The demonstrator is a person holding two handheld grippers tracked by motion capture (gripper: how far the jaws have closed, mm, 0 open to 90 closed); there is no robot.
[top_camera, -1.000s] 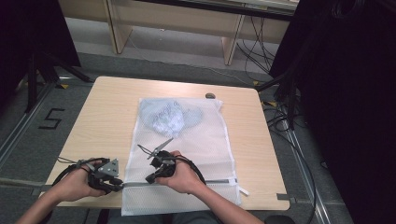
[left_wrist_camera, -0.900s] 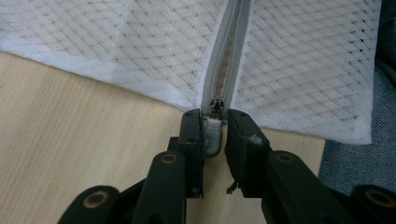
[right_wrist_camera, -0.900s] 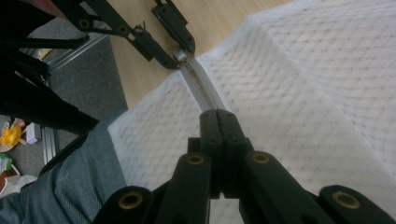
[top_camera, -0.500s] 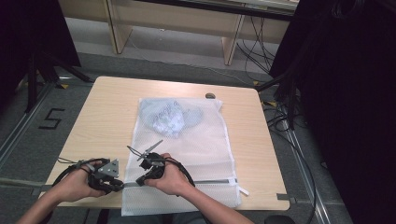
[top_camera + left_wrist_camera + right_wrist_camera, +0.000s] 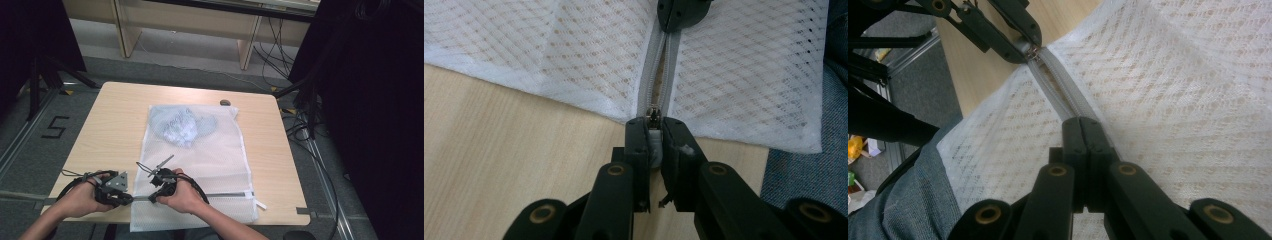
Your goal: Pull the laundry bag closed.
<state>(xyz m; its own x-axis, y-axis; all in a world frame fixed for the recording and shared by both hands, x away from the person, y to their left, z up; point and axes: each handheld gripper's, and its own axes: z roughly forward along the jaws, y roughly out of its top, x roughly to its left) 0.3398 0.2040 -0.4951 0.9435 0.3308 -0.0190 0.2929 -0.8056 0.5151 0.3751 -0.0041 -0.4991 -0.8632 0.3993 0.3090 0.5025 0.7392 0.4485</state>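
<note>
Left gripper view puts the zipper [image 5: 655, 80] of the white mesh laundry bag [image 5: 574, 55] up the middle of the frame, its grey slider [image 5: 653, 116] at the bag's edge just above the left gripper [image 5: 654, 134]; those jaws have just been closing and now clamp the grey pull tab [image 5: 655, 146] between them; at the top of that frame the other gripper's black tip sits on the zipper line farther along. Right gripper view shows the right gripper [image 5: 1083, 131] clenched on the zipper tape [image 5: 1063, 95] at mid-frame, with the left gripper at upper left holding the slider end. High view places the bag [image 5: 220, 160] in the centre of the wooden table [image 5: 120, 115], a pale blue garment [image 5: 182, 127] bunched inside its upper part, the zipper running across the lower edge near both hands, the left gripper [image 5: 126, 199] at lower left and the right gripper [image 5: 155, 196] just beside it. The step in hand looks like working the slider along the track; it would go best if the right gripper keeps the tape taut and flat; the left should draw the tab straight along the teeth, low and level, never lifting; watch that loose mesh does not fold into the slider's path.
</note>
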